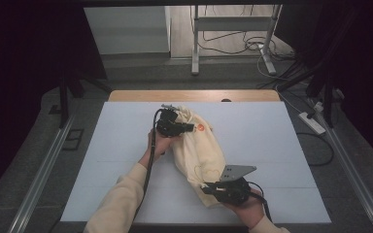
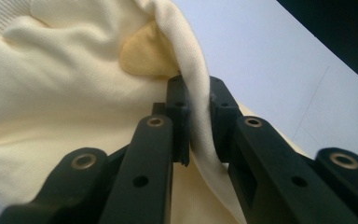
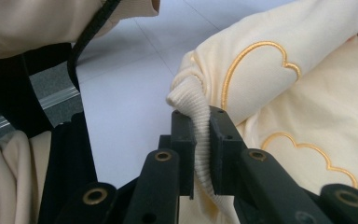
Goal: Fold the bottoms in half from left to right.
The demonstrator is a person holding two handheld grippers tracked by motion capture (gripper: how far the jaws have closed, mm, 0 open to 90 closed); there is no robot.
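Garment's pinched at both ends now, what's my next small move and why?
Probably draw the two grippers apart. The left gripper is shut on a fold of the cream garment, the right gripper on its ribbed hem, and the cloth between lies bunched.

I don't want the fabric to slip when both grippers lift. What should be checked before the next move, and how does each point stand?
1. Left gripper shut on a fold of the cream garment: ok.
2. Right gripper shut on the ribbed cuff: ok.
3. Fabric sits deep between the left gripper's jaws, not at the tips: ok.
4. Cuff caught across its full width: cannot tell, since part of it bulges above the jaws.
5. Cable clear of the garment: ok in the high view.
6. White table free of other things around the garment: ok.
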